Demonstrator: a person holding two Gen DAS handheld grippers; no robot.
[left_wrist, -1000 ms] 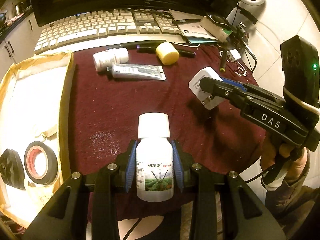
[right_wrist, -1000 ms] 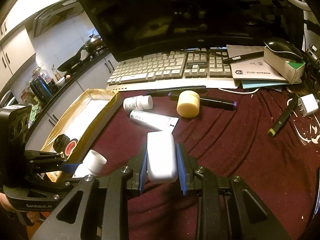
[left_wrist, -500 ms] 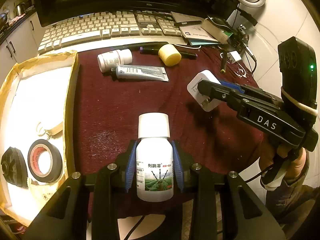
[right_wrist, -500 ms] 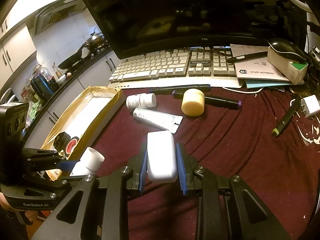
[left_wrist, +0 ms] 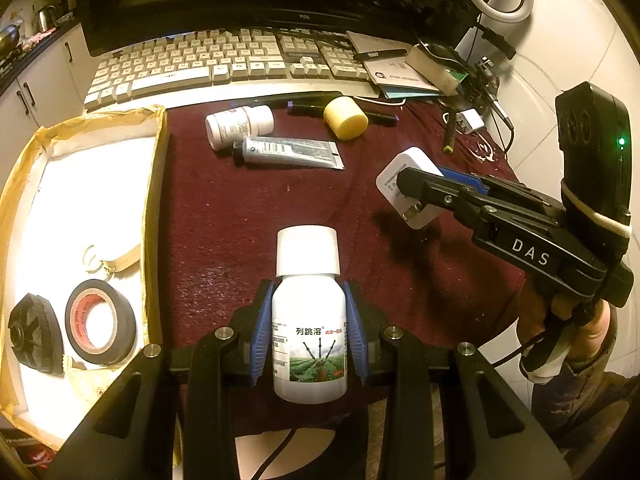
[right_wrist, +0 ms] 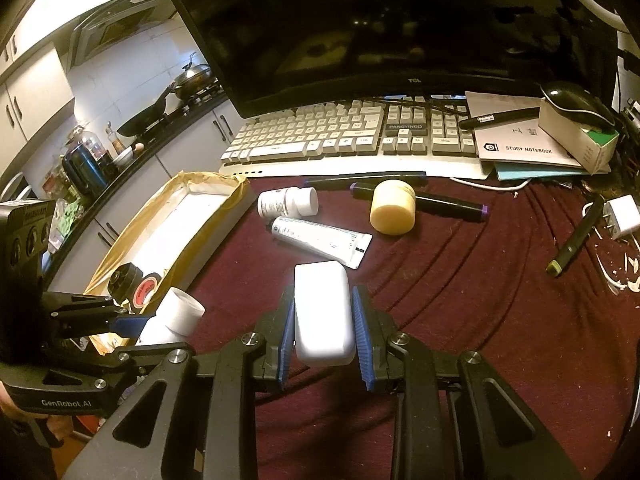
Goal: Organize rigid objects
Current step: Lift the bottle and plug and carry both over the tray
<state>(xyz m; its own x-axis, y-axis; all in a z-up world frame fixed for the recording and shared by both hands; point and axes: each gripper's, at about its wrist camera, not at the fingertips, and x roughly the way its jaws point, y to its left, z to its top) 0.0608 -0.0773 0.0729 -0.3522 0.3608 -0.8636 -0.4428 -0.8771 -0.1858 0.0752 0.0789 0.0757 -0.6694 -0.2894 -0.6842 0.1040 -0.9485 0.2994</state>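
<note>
My left gripper (left_wrist: 308,328) is shut on a white bottle (left_wrist: 309,320) with a white cap and a green picture label, held above the dark red cloth. It also shows in the right wrist view (right_wrist: 172,318), beside the box. My right gripper (right_wrist: 323,332) is shut on a white plug adapter (right_wrist: 323,312), seen from the left wrist view (left_wrist: 406,184) at the right, above the cloth. A cardboard box (left_wrist: 158,168) with a white lining lies at the left and holds a roll of black tape (left_wrist: 100,326) and a black disc (left_wrist: 34,332).
On the cloth lie a white pill bottle (left_wrist: 238,124), a grey tube (left_wrist: 288,152), a yellow cap (left_wrist: 346,118) and dark markers (right_wrist: 448,202). A keyboard (left_wrist: 224,64), monitor, notebook (right_wrist: 516,144) and mouse (right_wrist: 576,100) stand behind. A small charger (right_wrist: 622,216) and pen (right_wrist: 574,240) lie right.
Both grippers have drawn back a little from the keyboard with their loads; the scene has slid up and away in both views. Grips are unchanged.
</note>
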